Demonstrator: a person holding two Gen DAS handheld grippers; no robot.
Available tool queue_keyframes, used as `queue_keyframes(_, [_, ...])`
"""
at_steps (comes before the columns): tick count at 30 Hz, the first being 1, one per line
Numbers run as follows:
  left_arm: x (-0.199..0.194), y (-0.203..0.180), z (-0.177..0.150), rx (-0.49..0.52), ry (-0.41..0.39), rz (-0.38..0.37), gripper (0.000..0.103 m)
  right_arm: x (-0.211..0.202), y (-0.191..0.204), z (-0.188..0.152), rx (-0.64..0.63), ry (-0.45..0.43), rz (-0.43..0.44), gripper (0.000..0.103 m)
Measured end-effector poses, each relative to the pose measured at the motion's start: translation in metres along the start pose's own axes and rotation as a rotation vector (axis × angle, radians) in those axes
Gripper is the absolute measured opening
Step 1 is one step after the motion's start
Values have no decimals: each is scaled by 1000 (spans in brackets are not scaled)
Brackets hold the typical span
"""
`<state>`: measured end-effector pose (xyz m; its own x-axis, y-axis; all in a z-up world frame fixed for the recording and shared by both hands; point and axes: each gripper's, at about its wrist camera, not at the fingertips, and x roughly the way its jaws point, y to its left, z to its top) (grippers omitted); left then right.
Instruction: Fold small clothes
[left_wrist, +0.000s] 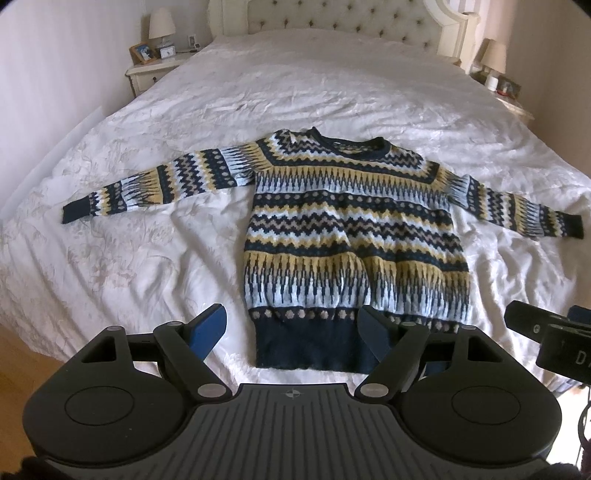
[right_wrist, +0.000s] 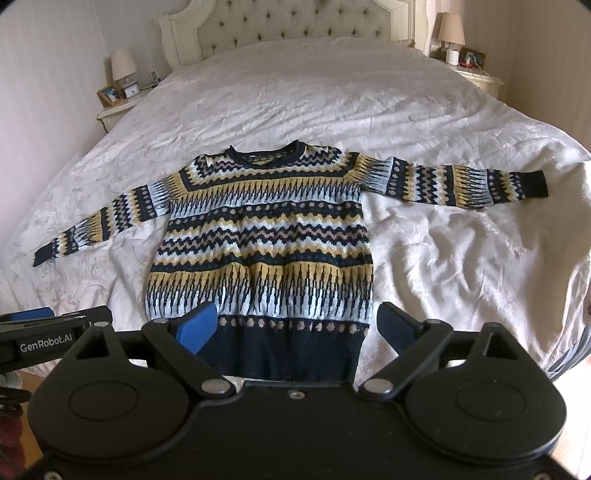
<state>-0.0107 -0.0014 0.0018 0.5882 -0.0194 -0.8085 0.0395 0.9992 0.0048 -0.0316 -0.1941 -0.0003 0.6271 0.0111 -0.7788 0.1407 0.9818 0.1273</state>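
A knitted sweater (left_wrist: 347, 229) (right_wrist: 262, 236) in navy, yellow and pale blue bands lies flat on the white bedspread (left_wrist: 295, 92) (right_wrist: 443, 240), front up, both sleeves spread out sideways, navy hem nearest me. My left gripper (left_wrist: 291, 328) hovers open above the hem's left part, nothing between its blue pads. My right gripper (right_wrist: 297, 326) hovers open above the hem's right part, also holding nothing. Part of the right gripper's body (left_wrist: 546, 336) shows at the right edge of the left wrist view; the left gripper's body (right_wrist: 48, 332) shows at the left edge of the right wrist view.
A tufted headboard (right_wrist: 295, 26) stands at the far end of the bed. A nightstand with a lamp (left_wrist: 160, 27) and a picture frame is at the far left; another with a lamp (right_wrist: 451, 29) is at the far right. Wooden floor (left_wrist: 11, 369) shows at the bed's near left.
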Motion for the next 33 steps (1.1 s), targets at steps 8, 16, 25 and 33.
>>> queue_keyframes(8, [2,0,1,-2,6,3,78,4,0,2,2,7,1,94])
queue_keyframes(16, [5,1,2,-2,17,4,78,11,-1,2,8,19,2,94])
queue_keyframes(25, [12,0,6,-7,43,10,78,19,0,5,11,45,17,94])
queue_keyframes(33, [22,0,13,-10,73,13,78,32,-1,10,36,77,34,94])
